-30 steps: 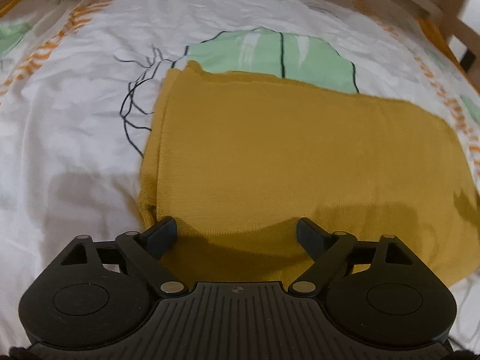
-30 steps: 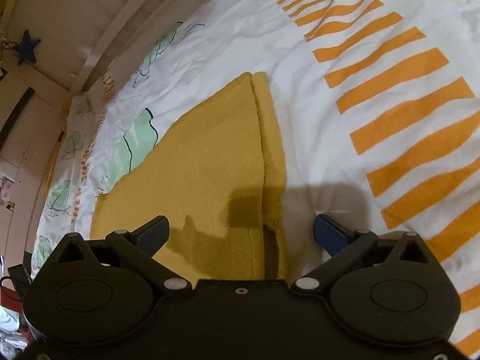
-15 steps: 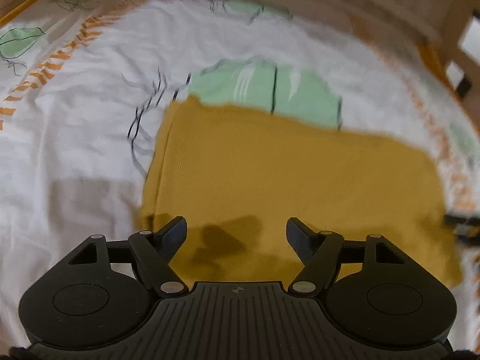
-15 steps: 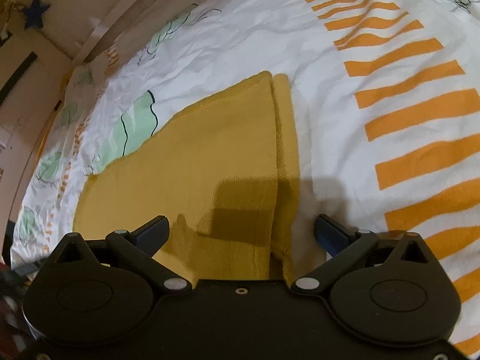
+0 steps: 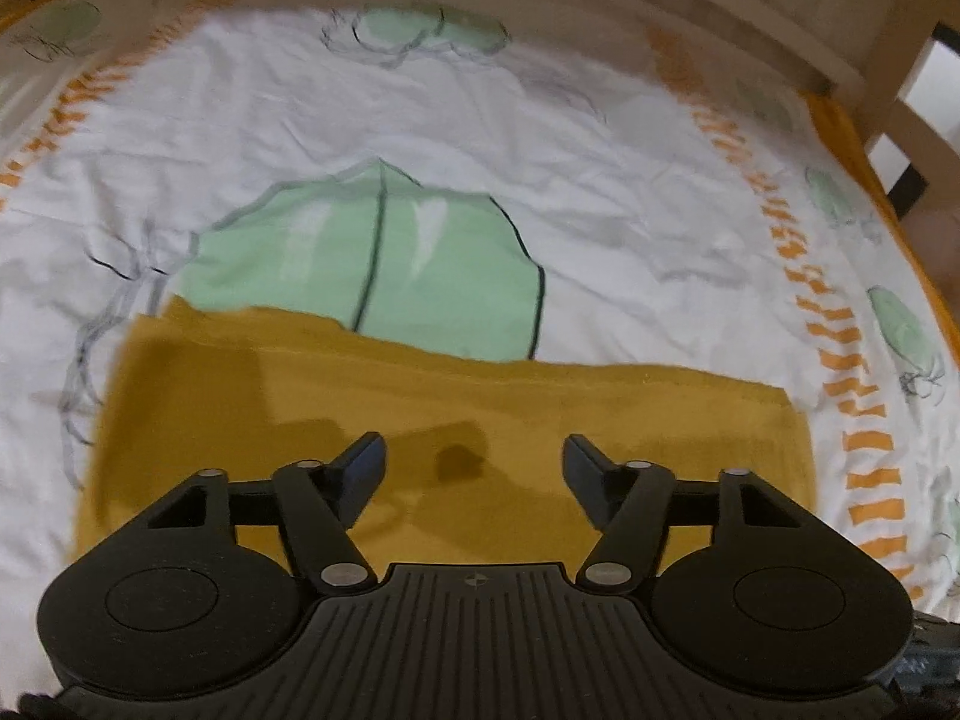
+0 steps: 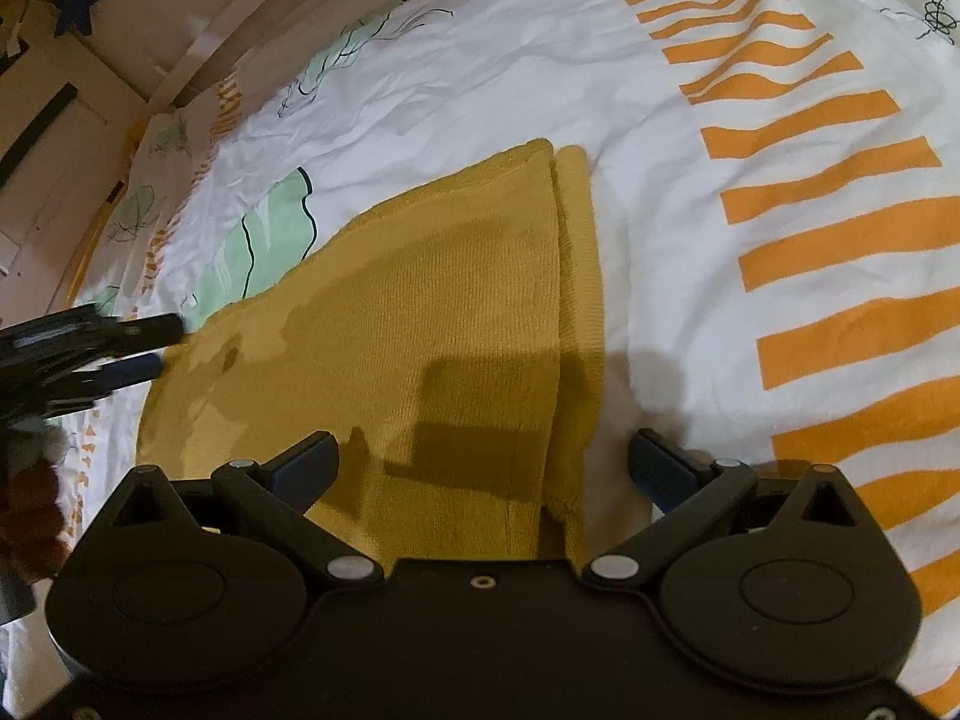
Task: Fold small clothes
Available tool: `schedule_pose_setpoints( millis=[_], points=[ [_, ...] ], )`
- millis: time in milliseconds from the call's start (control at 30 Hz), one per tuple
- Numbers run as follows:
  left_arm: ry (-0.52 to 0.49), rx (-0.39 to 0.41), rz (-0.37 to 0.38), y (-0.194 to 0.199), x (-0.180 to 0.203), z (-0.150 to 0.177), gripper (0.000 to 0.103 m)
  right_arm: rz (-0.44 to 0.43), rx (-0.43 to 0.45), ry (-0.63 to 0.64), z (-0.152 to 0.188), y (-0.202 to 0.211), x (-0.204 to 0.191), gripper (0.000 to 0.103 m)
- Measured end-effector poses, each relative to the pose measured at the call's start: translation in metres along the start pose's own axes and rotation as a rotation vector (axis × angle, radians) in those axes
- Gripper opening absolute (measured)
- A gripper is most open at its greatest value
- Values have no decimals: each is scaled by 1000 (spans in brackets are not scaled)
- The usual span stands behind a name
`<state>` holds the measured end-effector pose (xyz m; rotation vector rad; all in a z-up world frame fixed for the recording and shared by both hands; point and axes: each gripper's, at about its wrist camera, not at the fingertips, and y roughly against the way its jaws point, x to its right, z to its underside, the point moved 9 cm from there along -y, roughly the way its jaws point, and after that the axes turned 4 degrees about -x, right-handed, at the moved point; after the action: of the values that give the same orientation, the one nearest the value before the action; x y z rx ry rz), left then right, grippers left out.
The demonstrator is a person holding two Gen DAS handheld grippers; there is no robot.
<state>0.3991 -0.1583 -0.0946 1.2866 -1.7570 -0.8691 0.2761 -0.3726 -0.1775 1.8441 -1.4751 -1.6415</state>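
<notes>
- While the mustard knit garment lies folded flat on the bedsheet, further folds probably remain;
- left hand-held gripper, jaws just narrowing, pinches nothing;
- right hand-held gripper spread, empty.

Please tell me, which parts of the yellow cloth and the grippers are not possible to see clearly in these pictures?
- Mustard knit garment: near edge hidden behind the right gripper body, right wrist view.
- The same garment: weave smeared by motion blur, left wrist view.
- Left gripper: cut off at the frame's left edge, blurred, right wrist view.
</notes>
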Motion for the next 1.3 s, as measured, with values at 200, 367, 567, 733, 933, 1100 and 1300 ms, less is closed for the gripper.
schedule_pose_setpoints(
  millis=[200, 367, 567, 733, 933, 1100, 1300],
  points=[
    [16, -61, 30, -10, 6, 8, 56, -20, -11, -19, -1, 1, 2, 103],
    [-12, -29, 76, 26, 16, 16, 56, -33, -17, -25, -2, 3, 3, 103],
    [-12, -7, 120, 70, 22, 43, 56, 3, -26, 5, 2, 10, 0, 102],
    [-31, -23, 116, 92, 19, 81, 56, 34, -40, 54, 11, 17, -1, 102],
    [-41, -71, 75, 77, 12, 116, 56, 40, -41, 60, 15, 22, 1, 102],
    [-56, 14, -4, 54, 5, 93, 56, 45, -33, 63, 13, 20, 0, 102],
    [-69, 97, -36, 26, 7, 41, 56, 42, -17, 48, 8, 17, 1, 102]
  ],
)
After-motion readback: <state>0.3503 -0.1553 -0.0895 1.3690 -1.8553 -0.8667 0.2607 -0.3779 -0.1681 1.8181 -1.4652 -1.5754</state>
